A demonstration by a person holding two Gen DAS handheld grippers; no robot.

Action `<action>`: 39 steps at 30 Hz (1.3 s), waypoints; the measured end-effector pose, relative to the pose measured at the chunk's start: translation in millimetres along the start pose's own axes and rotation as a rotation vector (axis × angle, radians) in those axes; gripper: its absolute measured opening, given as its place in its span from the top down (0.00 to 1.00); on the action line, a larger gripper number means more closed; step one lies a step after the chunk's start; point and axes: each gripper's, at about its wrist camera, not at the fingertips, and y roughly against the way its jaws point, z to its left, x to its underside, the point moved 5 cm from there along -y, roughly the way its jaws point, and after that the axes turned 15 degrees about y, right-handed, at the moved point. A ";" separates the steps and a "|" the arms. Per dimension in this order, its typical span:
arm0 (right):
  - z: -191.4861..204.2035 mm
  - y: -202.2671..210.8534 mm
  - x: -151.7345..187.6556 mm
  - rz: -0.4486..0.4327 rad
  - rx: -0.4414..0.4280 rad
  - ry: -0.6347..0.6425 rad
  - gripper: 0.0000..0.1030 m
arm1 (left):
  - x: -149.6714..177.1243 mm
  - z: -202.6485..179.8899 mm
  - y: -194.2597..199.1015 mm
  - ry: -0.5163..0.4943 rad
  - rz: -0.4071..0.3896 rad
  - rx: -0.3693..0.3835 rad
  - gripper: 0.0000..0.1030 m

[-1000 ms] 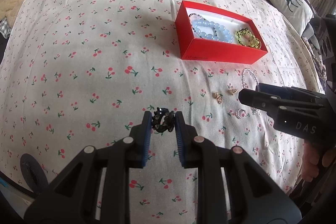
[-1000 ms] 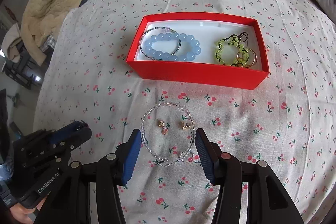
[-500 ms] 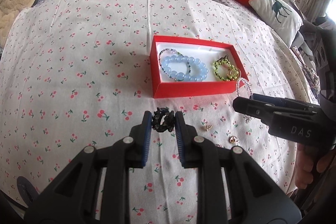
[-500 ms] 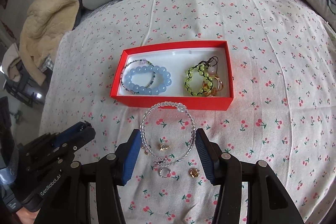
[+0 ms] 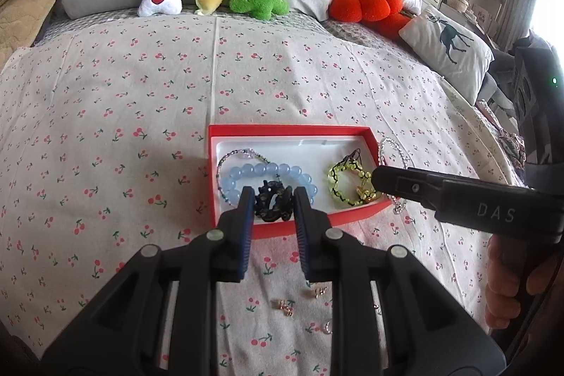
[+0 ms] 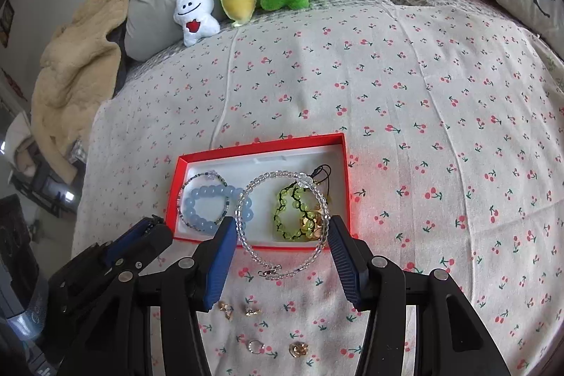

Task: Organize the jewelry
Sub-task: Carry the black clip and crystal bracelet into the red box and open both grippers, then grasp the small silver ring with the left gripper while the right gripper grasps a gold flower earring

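My left gripper (image 5: 274,199) is clamped on a black scrunchie (image 5: 273,204) over the red box (image 5: 282,130), mid-bed. My right gripper (image 6: 282,236) pinches a clear bead bracelet (image 6: 282,221) above the box's near edge.

Left gripper (image 5: 271,199): black plastic frame with triangular cut-outs, blue ribbed pads (image 5: 246,231), silver round rivets at linkage joints. Right gripper (image 6: 280,228): same black frame, blue ribbed pads (image 6: 222,265), silver rivets. White "DAS" lettering on right gripper's side in left wrist view. Small green light on dark housing at far right.
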 end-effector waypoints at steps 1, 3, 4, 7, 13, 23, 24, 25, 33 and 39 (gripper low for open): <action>-1.3 -1.7 -0.5 0.000 -0.001 -0.001 0.48 | -0.4 -1.1 -2.8 -0.004 -0.006 -0.003 0.77; -3.4 -4.8 -1.3 -0.001 0.004 0.001 0.48 | -1.6 -1.9 -8.5 -0.005 -0.016 -0.005 0.77; -4.4 -6.1 -2.1 -0.003 0.006 0.002 0.48 | -2.0 -1.5 -11.1 -0.003 -0.021 -0.008 0.77; -6.1 -9.6 -3.5 -0.006 0.006 0.003 0.48 | -2.4 -1.2 -17.6 -0.006 -0.034 -0.028 0.75; -9.1 -15.2 -7.1 -0.006 0.001 -0.007 0.47 | 0.0 -1.7 -14.9 -0.035 -0.049 -0.070 0.54; -5.1 -18.9 -15.5 -0.030 0.001 -0.023 0.33 | 4.9 6.8 4.2 -0.079 -0.062 -0.171 0.42; -4.3 -18.0 -15.6 -0.031 -0.003 -0.020 0.33 | 5.2 8.3 5.6 -0.077 -0.059 -0.178 0.40; -4.0 -17.0 -15.2 -0.029 -0.003 -0.015 0.33 | 5.3 9.3 6.3 -0.074 -0.054 -0.182 0.39; -3.1 -0.6 -5.5 -0.019 0.020 0.016 0.32 | 17.7 14.8 13.9 -0.060 0.016 -0.210 0.31; 0.7 12.6 7.9 -0.005 0.020 0.022 0.31 | 30.5 19.1 19.5 -0.068 0.049 -0.229 0.27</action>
